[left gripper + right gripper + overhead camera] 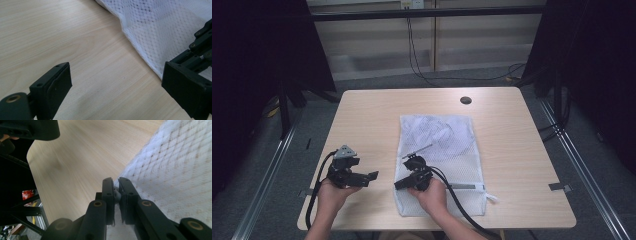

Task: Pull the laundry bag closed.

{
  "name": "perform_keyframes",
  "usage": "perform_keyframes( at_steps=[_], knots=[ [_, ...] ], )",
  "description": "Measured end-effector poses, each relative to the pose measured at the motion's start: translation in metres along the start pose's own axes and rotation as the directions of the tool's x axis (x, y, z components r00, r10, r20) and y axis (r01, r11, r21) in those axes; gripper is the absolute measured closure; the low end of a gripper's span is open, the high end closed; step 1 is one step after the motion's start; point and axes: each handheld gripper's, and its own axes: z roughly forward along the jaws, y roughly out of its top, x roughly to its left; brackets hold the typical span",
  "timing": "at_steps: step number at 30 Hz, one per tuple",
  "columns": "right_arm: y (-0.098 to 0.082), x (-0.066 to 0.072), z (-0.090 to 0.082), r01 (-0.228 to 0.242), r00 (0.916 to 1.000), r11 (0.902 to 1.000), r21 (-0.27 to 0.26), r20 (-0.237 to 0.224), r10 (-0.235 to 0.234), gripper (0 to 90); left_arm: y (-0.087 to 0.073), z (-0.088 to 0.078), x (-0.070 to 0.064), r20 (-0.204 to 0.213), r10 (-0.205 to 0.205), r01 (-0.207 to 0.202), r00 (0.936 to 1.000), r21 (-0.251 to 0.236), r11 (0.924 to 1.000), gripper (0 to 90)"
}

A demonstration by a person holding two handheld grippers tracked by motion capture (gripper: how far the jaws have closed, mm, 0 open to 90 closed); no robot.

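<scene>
A white mesh bag lies flat on the middle of the light wooden table. My right gripper sits low at the bag's near left edge, shut, and a fold of the bag's hem is pinched between its pads. In the right gripper view the mesh bag spreads to the right. My left gripper rests near the table's front left, open, with bare wood between its jaws. In its own view the left gripper faces the bag's edge, apart from it.
A round black grommet sits in the tabletop at the back. A zip strip runs along the bag's near end. Metal brackets stick out at the table's sides. Cables lie on the floor behind, with dark curtains on both sides.
</scene>
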Motion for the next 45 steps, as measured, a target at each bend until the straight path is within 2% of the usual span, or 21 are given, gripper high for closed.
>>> perform_keyframes(
  at_steps=[4,6,7,12,19,23,25,27,29,32,36,40,41,42,44,45],
  knots=[
    [0.001,-0.002,-0.007,0.004,0.9999,0.9999,-0.016,-0.013,-0.004,83.6,0.000,0.001,-0.001,0.017,-0.007,0.007,0.9998,-0.002,1.0000,8.7],
    [0.001,-0.002,-0.008,-0.003,0.9999,0.9998,-0.021,-0.017,0.003,83.7,0.001,0.001,-0.001,0.033,-0.003,0.003,0.9995,0.000,1.0000,8.6],
    [0.001,-0.004,-0.010,-0.007,0.9995,0.9995,-0.030,-0.031,0.006,83.8,0.001,0.002,-0.003,0.060,-0.013,0.013,0.9981,-0.002,0.9999,8.4],
    [0.001,-0.005,-0.016,-0.031,0.9983,0.9985,-0.044,-0.051,0.029,83.9,0.002,0.004,-0.006,0.095,-0.020,0.020,0.9952,0.004,0.9998,7.8],
    [0.002,-0.006,-0.024,-0.043,0.9963,0.9970,-0.064,-0.077,0.038,84.2,0.003,0.006,-0.012,0.167,-0.051,0.051,0.9846,0.006,0.9987,7.2],
    [0.003,-0.006,-0.027,-0.043,0.9960,0.9961,-0.077,-0.081,0.037,84.3,0.005,0.009,-0.017,0.194,-0.053,0.051,0.9796,0.014,0.9986,6.9],
    [0.004,-0.006,-0.029,-0.048,0.9958,0.9959,-0.077,-0.081,0.042,84.4,0.005,0.010,-0.018,0.195,-0.053,0.050,0.9793,0.018,0.9986,6.6],
    [0.004,-0.006,-0.030,-0.048,0.9955,0.9957,-0.079,-0.086,0.041,84.4,0.006,0.012,-0.021,0.224,-0.060,0.057,0.9728,0.021,0.9982,6.5],
    [0.004,-0.006,-0.031,-0.050,0.9954,0.9956,-0.079,-0.086,0.043,84.5,0.006,0.013,-0.023,0.231,-0.063,0.059,0.9710,0.026,0.9980,6.5],
    [0.005,-0.006,-0.033,-0.051,0.9951,0.9950,-0.086,-0.090,0.043,84.6,0.007,0.018,-0.028,0.263,-0.072,0.064,0.9621,0.037,0.9972,6.9],
    [0.006,-0.005,-0.035,-0.045,0.9952,0.9948,-0.091,-0.091,0.037,84.7,0.007,0.022,-0.031,0.276,-0.071,0.060,0.9586,0.049,0.9970,7.8],
    [0.006,-0.004,-0.038,-0.046,0.9951,0.9943,-0.096,-0.091,0.037,84.8,0.008,0.027,-0.035,0.310,-0.079,0.064,0.9474,0.059,0.9962,8.9],
    [0.007,-0.004,-0.038,-0.047,0.9953,0.9942,-0.097,-0.089,0.038,84.8,0.008,0.027,-0.035,0.310,-0.079,0.064,0.9474,0.059,0.9962,9.0],
    [0.006,-0.004,-0.039,-0.043,0.9952,0.9942,-0.099,-0.092,0.034,84.8,0.008,0.028,-0.036,0.322,-0.086,0.069,0.9430,0.061,0.9957,9.2],
    [0.006,-0.004,-0.039,-0.044,0.9952,0.9942,-0.098,-0.091,0.035,84.9,0.008,0.029,-0.037,0.334,-0.093,0.075,0.9380,0.067,0.9949,10.0],
    [0.006,-0.004,-0.039,-0.044,0.9952,0.9942,-0.098,-0.091,0.035,84.9,0.008,0.029,-0.037,0.334,-0.093,0.075,0.9380,0.067,0.9949,11.0]
  ],
)
